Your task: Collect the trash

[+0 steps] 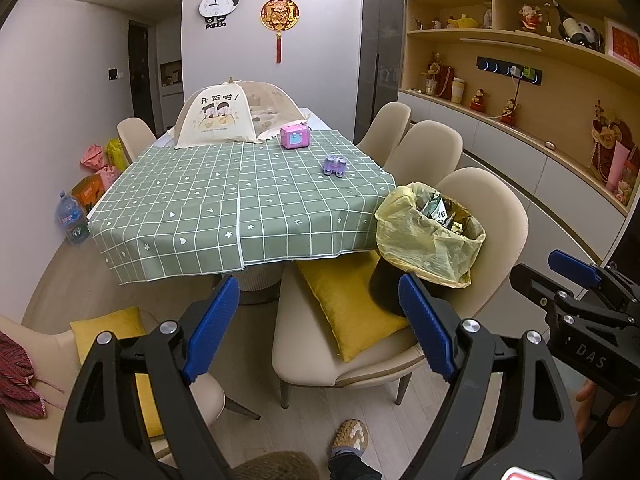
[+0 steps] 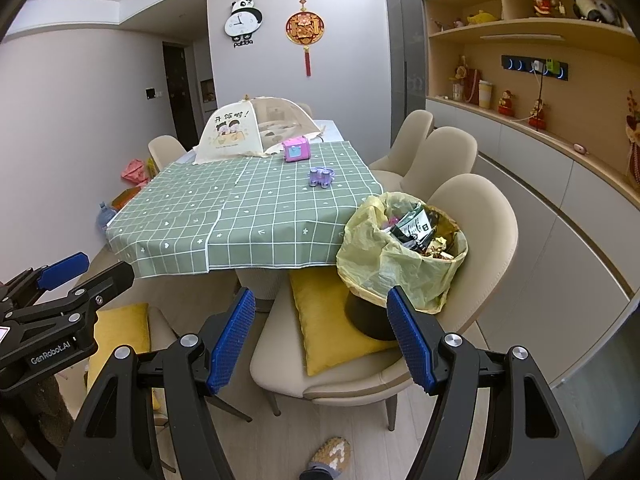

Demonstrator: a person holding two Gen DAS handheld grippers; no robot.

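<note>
A black trash bin with a yellow liner (image 1: 430, 240) stands on a beige chair beside the table; it also shows in the right wrist view (image 2: 396, 264). Wrappers (image 2: 420, 226) fill its top. My left gripper (image 1: 320, 320) is open and empty, held back from the table above the chairs. My right gripper (image 2: 320, 334) is open and empty, level with the bin's chair. Each gripper shows at the edge of the other's view: the right one (image 1: 560, 276) and the left one (image 2: 84, 268).
The green checked tablecloth (image 1: 224, 204) holds a mesh food cover (image 1: 224, 116), a pink toy box (image 1: 295, 136) and a purple toy (image 1: 334, 166). Yellow cushions (image 1: 348, 312) lie on the beige chairs. Bags and a water bottle (image 1: 72, 216) sit on the floor at left. Shelves line the right wall.
</note>
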